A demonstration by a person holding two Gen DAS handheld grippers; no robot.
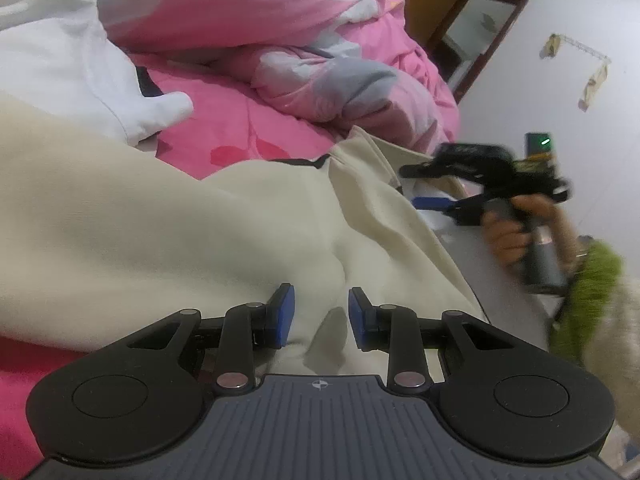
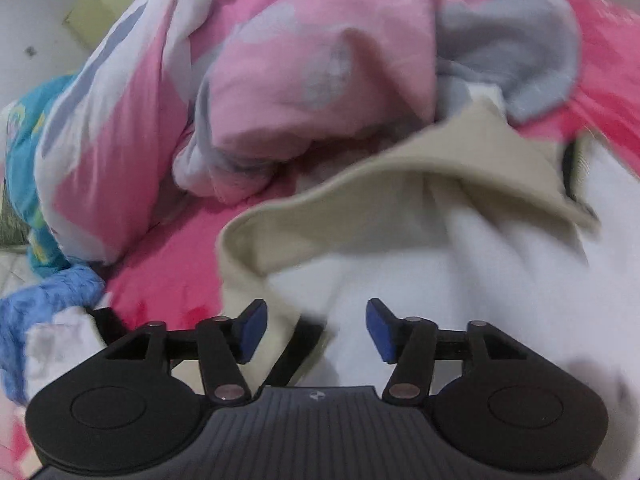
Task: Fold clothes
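Pink bed sheet (image 1: 240, 128) underneath everything, with a rumpled pink, white and grey quilt (image 1: 320, 40) heaped at the far side. Cream garment (image 1: 160, 220) spread wide across the sheet, white lining (image 2: 440, 280) showing where one edge is turned back. White cloth (image 1: 60, 60) bunched beyond it at the left of the left wrist view. Blue towel-like cloth (image 2: 40, 292) at the left edge of the right wrist view.

Left gripper (image 1: 321, 316) low over the cream garment, blue pads (image 1: 285, 316) apart, a ridge of cloth lying between them, not pinched. Right gripper (image 2: 316, 330) over the turned-back edge, jaws wide apart, cream hem and a black strip between them, nothing clamped. Hand (image 1: 516, 236) wrapped round the right gripper's handle, blurred, green fuzzy cuff (image 1: 588, 288) at the wrist, arm coming in from the right.
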